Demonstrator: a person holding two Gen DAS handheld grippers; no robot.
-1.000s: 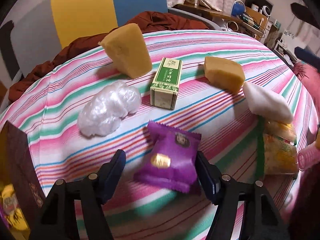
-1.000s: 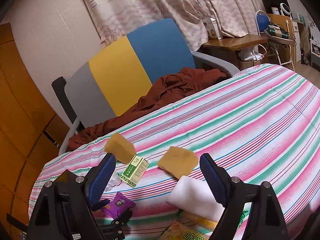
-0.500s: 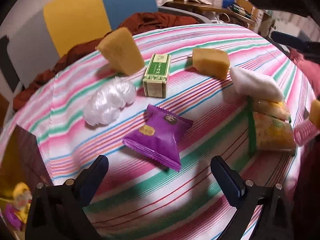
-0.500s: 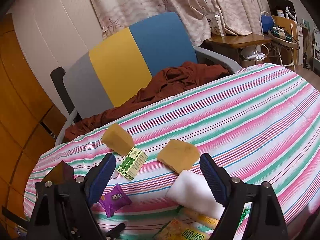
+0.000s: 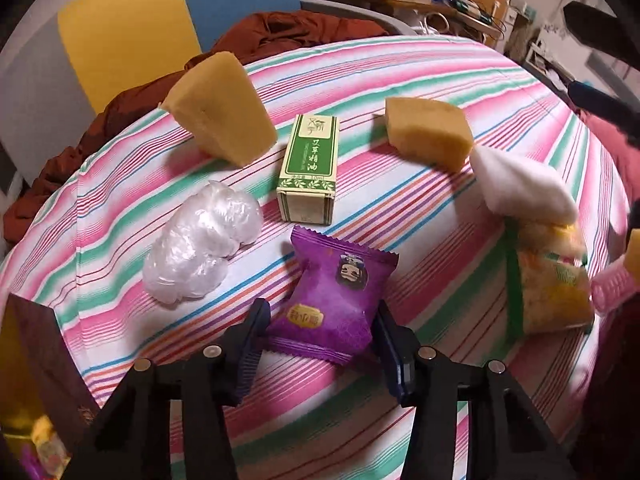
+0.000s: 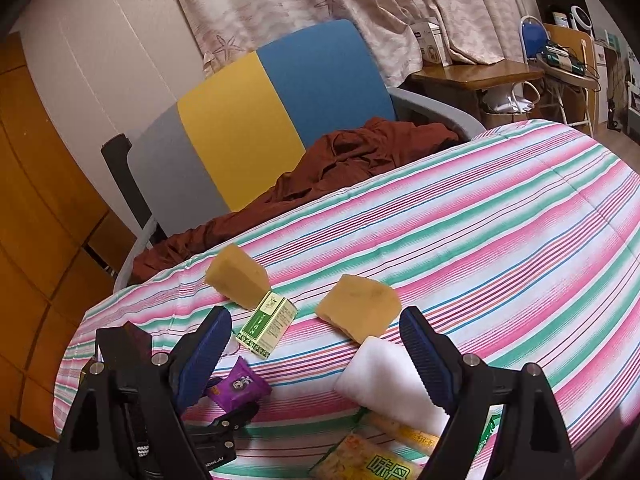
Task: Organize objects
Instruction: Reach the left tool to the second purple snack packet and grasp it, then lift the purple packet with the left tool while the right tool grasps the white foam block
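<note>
Purple foil snack packet (image 5: 334,300) lay on the striped cloth surface (image 5: 460,80), clamped between the just-narrowed left gripper (image 5: 320,340) fingers, green cardboard box (image 5: 310,170) beyond it, while the right gripper (image 6: 316,344) fingers gaped wide, holding nothing.

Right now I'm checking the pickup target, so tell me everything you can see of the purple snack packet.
The purple snack packet is a small glossy foil pillow pack with crimped, serrated ends, a cartoon face and a gold label. It looks sealed and puffed, lying flat and skewed on the striped tablecloth, just in front of the green box. The left gripper has just been closing around it; its pads touch the packet's sides.
</note>
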